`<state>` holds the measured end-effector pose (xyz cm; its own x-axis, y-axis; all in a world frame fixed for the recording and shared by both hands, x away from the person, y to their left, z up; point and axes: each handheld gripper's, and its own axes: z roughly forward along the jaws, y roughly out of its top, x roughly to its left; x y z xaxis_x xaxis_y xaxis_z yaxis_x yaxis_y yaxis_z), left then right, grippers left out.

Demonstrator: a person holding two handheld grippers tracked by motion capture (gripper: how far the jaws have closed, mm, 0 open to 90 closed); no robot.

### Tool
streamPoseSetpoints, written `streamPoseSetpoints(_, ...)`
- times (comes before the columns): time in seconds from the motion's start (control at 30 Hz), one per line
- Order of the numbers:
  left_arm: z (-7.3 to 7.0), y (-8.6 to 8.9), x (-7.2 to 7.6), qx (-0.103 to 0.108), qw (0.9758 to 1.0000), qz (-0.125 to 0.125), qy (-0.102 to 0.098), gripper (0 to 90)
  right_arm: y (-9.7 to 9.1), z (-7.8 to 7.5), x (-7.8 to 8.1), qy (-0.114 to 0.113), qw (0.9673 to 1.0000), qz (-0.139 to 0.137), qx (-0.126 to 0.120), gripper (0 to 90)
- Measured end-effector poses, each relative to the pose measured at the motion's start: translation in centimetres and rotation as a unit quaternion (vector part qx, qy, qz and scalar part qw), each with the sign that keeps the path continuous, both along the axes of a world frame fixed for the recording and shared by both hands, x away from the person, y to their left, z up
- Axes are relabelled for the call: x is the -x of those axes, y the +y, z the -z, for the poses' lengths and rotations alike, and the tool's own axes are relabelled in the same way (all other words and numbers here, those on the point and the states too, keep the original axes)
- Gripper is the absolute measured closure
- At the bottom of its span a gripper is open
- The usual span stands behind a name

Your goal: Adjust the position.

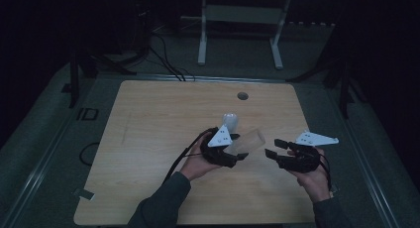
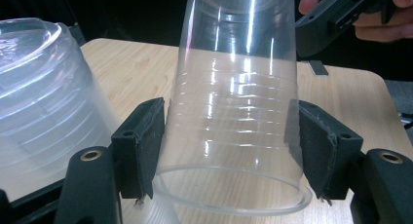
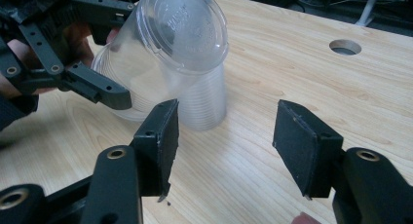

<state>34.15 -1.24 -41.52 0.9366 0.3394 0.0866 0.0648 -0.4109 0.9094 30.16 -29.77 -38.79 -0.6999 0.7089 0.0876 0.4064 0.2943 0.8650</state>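
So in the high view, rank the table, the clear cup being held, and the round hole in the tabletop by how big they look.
Largest to smallest:
1. table
2. clear cup
3. round hole

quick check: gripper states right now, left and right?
Left gripper: shut on the clear plastic cup, lifted and tilted.
Right gripper: open, nothing between the jaws.

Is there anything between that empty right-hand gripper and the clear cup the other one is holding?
Nothing visible. The right gripper has open jaws facing the clear cup, which the left gripper clamps. Between them lies bare table; the cup stack stands behind.
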Motion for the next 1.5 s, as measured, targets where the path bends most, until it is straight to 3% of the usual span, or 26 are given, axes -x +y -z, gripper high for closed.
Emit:
streamPoseSetpoints(0.23, 0.0, 0.1, 0.0, -0.013, 0.9999, 0.007, -0.002, 32.1, 0.4, -0.4, -0.1, -0.003, 0.9988, -0.015, 0.047, 41.1)
streamPoseSetpoints(0.37, -0.1, 0.1, 0.0, -0.02, 0.9997, 0.01, -0.005, 32.1, 0.4, -1.0, -0.1, -0.005, 0.9965, -0.027, 0.079, 40.5)
streamPoseSetpoints(0.43, -0.1, 0.1, 0.0, -0.021, 0.9997, 0.012, -0.006, 32.1, 0.4, -1.0, -0.1, -0.005, 0.9961, -0.029, 0.083, 40.4)
streamPoseSetpoints(0.6, -0.2, 0.1, 0.0, -0.035, 0.9992, 0.019, -0.007, 32.0, 0.8, -1.5, -0.2, -0.008, 0.9917, -0.042, 0.122, 40.4)
streamPoseSetpoints(0.9, -0.1, 0.2, -0.1, -0.049, 0.9984, 0.025, -0.009, 32.1, 1.2, -1.9, -0.3, -0.007, 0.9859, -0.057, 0.157, 40.2)
streamPoseSetpoints(1.03, 0.0, 0.1, 0.0, -0.058, 0.9978, 0.029, -0.011, 32.1, 1.6, -2.0, -0.3, -0.006, 0.9811, -0.069, 0.181, 40.2)
streamPoseSetpoints(1.07, 0.0, 0.1, 0.0, -0.061, 0.9977, 0.029, -0.012, 32.0, 1.9, -2.2, -0.3, -0.009, 0.9775, -0.078, 0.196, 40.1)
streamPoseSetpoints(1.1, 0.1, 0.1, 0.0, -0.063, 0.9975, 0.03, -0.012, 32.1, 2.1, -2.2, -0.4, -0.009, 0.976, -0.082, 0.202, 40.1)
streamPoseSetpoints(1.13, 0.1, 0.1, 0.0, -0.065, 0.9973, 0.031, -0.013, 32.1, 2.1, -2.2, -0.4, -0.009, 0.976, -0.082, 0.202, 40.1)
streamPoseSetpoints(1.3, 0.2, 0.0, 0.1, -0.069, 0.9969, 0.035, -0.015, 32.0, 2.5, -2.5, -0.8, -0.004, 0.9681, -0.104, 0.228, 40.1)
streamPoseSetpoints(1.37, 0.2, 0.0, 0.1, -0.073, 0.9965, 0.036, -0.017, 32.0, 2.6, -2.4, -0.9, -0.003, 0.9669, -0.108, 0.231, 40.1)
streamPoseSetpoints(1.5, 0.3, -0.1, 0.1, -0.077, 0.9962, 0.038, -0.018, 32.1, 2.6, -2.4, -1.4, 0.009, 0.9591, -0.128, 0.252, 38.6)
